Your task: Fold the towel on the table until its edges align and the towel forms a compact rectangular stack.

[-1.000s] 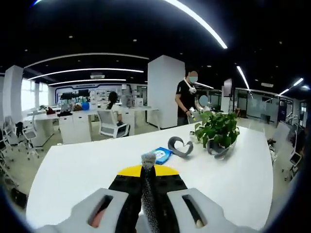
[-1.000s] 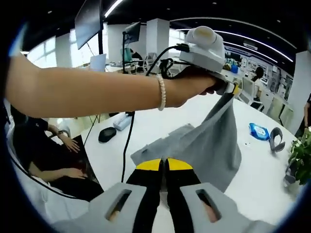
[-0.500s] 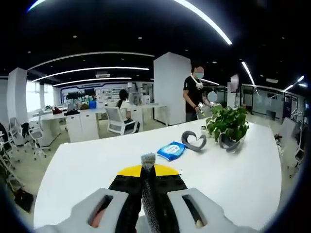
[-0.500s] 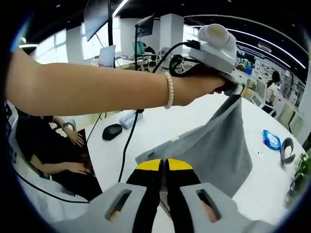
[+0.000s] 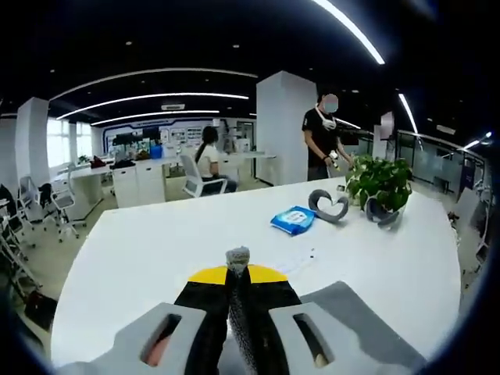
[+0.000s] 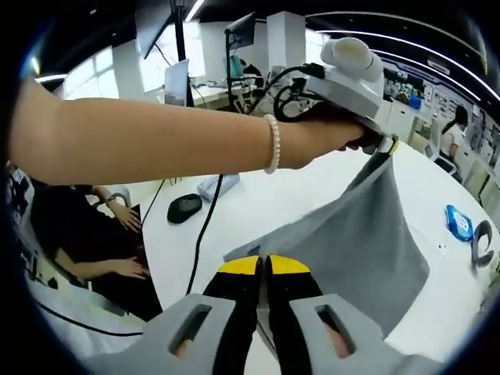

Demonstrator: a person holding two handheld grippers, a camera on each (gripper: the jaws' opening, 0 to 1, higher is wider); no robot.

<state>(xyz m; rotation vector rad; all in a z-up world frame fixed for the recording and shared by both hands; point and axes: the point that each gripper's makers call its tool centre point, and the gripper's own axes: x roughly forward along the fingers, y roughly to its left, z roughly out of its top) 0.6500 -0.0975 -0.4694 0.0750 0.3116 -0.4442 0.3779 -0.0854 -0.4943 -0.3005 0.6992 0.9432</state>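
An open-plan office with a dark ceiling crossed by long light strips (image 5: 156,98). A white square pillar (image 5: 280,129) rises at 12 o'clock in the left gripper view, white desks and office chairs (image 5: 58,205) at 9 o'clock. In the right gripper view, bright windows (image 6: 152,66) stand at 11 o'clock — a monitor (image 6: 241,31) beside them.

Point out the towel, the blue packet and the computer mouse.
towel (image 6: 351,234), right gripper view, middle of the hanging grey cloth.
blue packet (image 5: 293,219), left gripper view, its top face.
computer mouse (image 6: 184,208), right gripper view, its black back.
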